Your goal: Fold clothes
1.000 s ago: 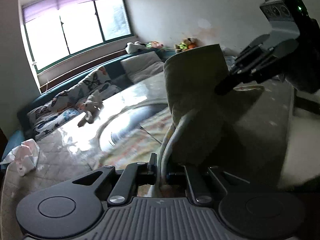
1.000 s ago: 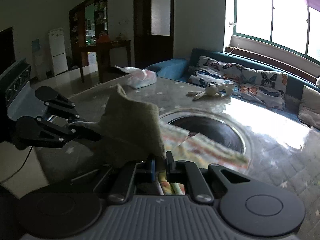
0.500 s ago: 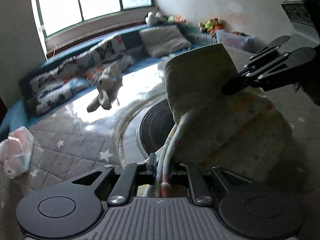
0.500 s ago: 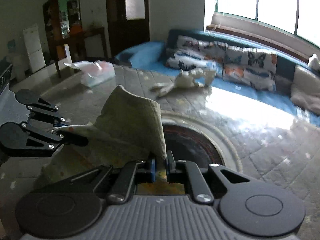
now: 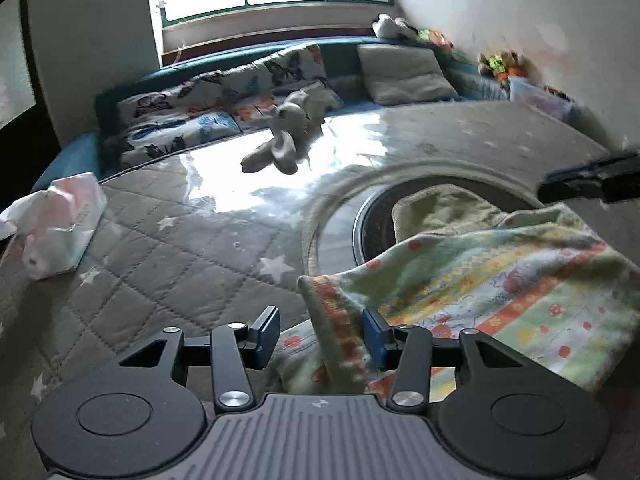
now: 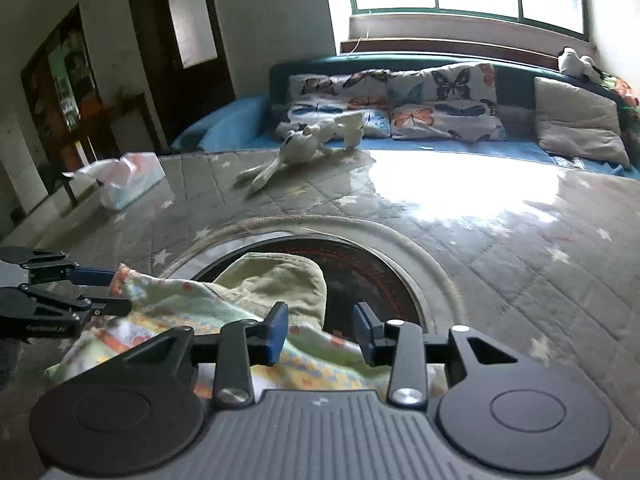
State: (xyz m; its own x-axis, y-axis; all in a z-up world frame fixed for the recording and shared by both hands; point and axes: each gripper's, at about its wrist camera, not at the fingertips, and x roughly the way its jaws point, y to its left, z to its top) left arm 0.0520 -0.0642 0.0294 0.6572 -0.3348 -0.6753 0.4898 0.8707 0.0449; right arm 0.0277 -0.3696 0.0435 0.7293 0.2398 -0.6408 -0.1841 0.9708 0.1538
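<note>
A small patterned garment (image 5: 480,280) with an olive-green lining lies folded on the quilted table (image 5: 160,264), partly over the round dark inset (image 5: 372,216). My left gripper (image 5: 320,332) is open, its jaws on either side of a raised fold at the garment's near corner. My right gripper (image 6: 320,330) is open just above the garment's (image 6: 200,312) edge, with the green part (image 6: 276,276) ahead of it. Each gripper shows in the other's view: the right one (image 5: 588,182) at the far right, the left one (image 6: 76,292) at the far left.
A plush rabbit (image 5: 284,136) lies at the table's far side. A tissue pack (image 5: 60,224) sits at the left. A blue sofa with butterfly cushions (image 6: 400,100) runs behind the table under the window.
Both grippers were shut on the garment and held it up. They came down to the table and opened. The garment now lies folded on the table.
</note>
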